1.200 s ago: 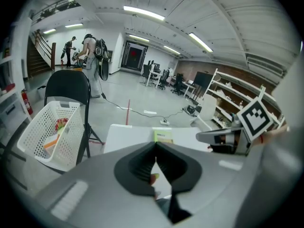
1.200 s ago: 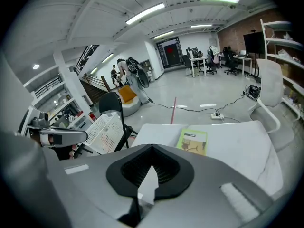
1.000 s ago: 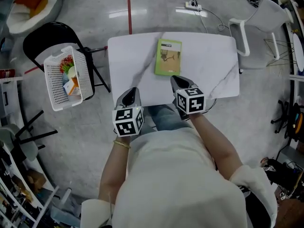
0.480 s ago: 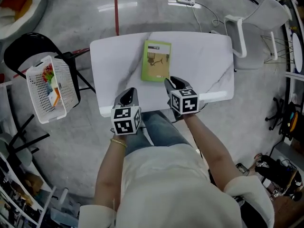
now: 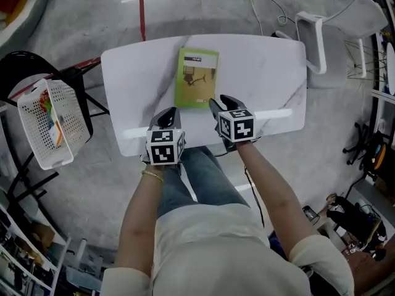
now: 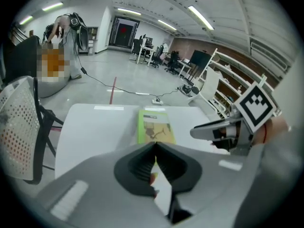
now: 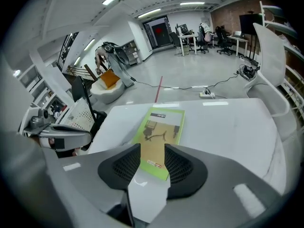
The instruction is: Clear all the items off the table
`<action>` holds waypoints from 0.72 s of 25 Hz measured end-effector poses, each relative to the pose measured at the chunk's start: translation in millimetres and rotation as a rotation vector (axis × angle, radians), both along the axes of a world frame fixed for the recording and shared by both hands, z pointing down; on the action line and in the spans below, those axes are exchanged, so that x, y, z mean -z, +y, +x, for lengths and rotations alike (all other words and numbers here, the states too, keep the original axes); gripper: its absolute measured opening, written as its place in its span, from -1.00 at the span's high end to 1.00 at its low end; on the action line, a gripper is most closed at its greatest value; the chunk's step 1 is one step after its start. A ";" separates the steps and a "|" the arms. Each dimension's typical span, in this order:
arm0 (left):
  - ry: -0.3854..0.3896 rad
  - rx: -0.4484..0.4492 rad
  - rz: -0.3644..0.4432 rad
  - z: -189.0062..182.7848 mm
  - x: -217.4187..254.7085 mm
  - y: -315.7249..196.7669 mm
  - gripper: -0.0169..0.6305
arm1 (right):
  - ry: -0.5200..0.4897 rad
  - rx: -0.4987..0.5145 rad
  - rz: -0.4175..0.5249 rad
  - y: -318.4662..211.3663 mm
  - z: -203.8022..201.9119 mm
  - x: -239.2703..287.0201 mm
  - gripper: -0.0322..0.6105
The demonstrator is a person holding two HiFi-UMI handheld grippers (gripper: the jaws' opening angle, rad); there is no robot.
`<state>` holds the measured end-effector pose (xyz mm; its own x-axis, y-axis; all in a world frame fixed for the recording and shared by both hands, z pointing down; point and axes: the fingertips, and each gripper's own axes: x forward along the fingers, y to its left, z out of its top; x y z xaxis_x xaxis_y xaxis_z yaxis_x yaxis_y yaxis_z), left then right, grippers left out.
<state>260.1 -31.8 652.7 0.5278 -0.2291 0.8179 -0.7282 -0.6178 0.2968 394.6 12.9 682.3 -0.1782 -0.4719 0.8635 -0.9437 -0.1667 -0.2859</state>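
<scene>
The white marbled tabletop (image 5: 265,73) in front of you carries a single item. Off its left edge, a black chair (image 5: 24,66) holds a white basket (image 5: 46,125) with a few colourful things in it. A white chair (image 5: 336,23) stands past the far right corner.

The green booklet (image 5: 196,78) lies flat, about midway between the left and right edges, reaching from near the far edge to the middle.

Your right gripper (image 5: 219,100) is just beside the booklet's near end. Its fingers have just been opening and stand apart; the booklet's near edge shows through the gap, not pressed by them. Your left gripper (image 5: 168,111) is over the near edge, fingers closed together on nothing.
</scene>
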 end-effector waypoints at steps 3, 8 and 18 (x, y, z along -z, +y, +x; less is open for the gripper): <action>-0.014 -0.009 -0.024 7.4 -22.9 0.2 0.91 | 0.007 0.006 -0.021 -4.1 6.8 -18.3 0.42; -0.032 -0.025 -0.059 15.3 -53.9 -0.3 0.73 | -0.001 -0.015 -0.055 -6.9 13.8 -44.3 0.41; -0.055 -0.069 -0.177 30.9 -111.2 4.3 0.11 | -0.057 -0.037 -0.103 -5.5 17.8 -90.1 0.20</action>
